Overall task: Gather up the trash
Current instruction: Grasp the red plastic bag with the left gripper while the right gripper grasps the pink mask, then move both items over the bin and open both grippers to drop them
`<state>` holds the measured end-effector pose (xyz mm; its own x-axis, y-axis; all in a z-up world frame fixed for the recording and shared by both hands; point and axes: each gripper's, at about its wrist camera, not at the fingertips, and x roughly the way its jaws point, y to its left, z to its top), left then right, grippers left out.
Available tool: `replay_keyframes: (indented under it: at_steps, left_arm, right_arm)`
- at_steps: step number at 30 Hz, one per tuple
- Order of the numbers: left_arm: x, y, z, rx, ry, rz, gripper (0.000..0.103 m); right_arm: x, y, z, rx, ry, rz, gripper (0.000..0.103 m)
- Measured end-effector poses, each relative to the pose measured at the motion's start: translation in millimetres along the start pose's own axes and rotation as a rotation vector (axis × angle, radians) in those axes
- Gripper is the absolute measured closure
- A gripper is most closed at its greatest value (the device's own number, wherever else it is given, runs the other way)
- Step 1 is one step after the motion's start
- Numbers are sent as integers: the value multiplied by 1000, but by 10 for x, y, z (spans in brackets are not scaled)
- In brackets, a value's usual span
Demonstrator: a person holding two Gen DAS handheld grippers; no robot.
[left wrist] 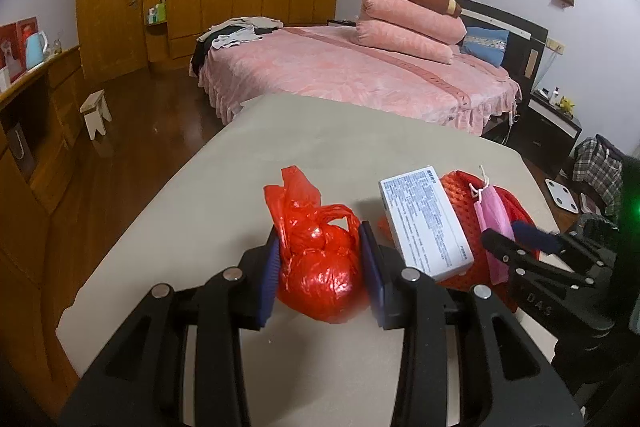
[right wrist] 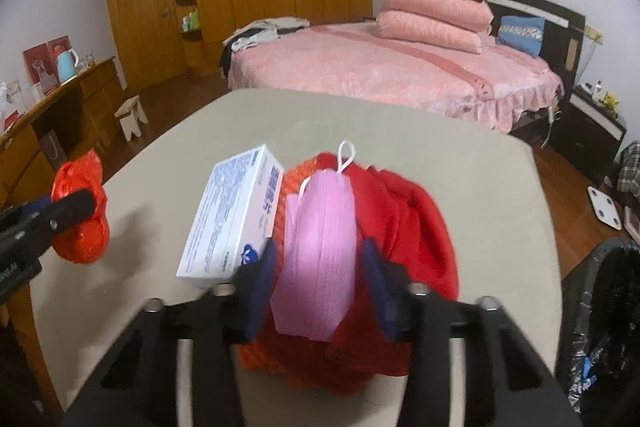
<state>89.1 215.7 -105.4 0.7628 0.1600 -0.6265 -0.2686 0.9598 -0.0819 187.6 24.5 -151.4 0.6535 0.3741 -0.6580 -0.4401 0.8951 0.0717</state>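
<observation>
Left claw (left wrist: pixel 320 267) set around a knotted red plastic bag of rubbish (left wrist: pixel 320 267) near the front of the pale grey worktop (left wrist: pixel 192 227), blue pads apparently touching its sides; whether already squeezing, cannot tell. Probably light, crinkly and slippery; best pinched across the full lower bulge or just under the knot, not by the loose ears.

Right claw (right wrist: pixel 316 279) spread wide about a folded pink pleated face mask (right wrist: pixel 316 255) lying on crumpled red knitted cloth (right wrist: pixel 412 227), pads apart from it. Soft, featherweight, liable to slide or drag the cloth along; best gripped across the pleated middle. White printed cardboard box (right wrist: pixel 232 215) touching the cloth on the left. Black-lined bin (right wrist: pixel 600 315) just off the right edge.
</observation>
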Motion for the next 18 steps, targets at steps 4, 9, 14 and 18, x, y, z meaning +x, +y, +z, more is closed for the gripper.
replay_keyframes:
  at_steps: [4, 9, 14, 18]
  left_arm:
    - [-1, -23, 19, 2, -2, -7, 67]
    - [-49, -88, 44, 11, -11, -15, 67]
    - [-151, -200, 119, 29, -36, -31, 67]
    - [-242, -331, 194, 50, -55, -48, 67]
  right_arm:
    - [-64, -8, 15, -11, -15, 20, 78]
    - [-246, -25, 78, 2, -52, 45, 78]
    - [-511, -82, 180, 20, -105, 69, 78]
    - [-711, -144, 252, 30, -146, 76, 78]
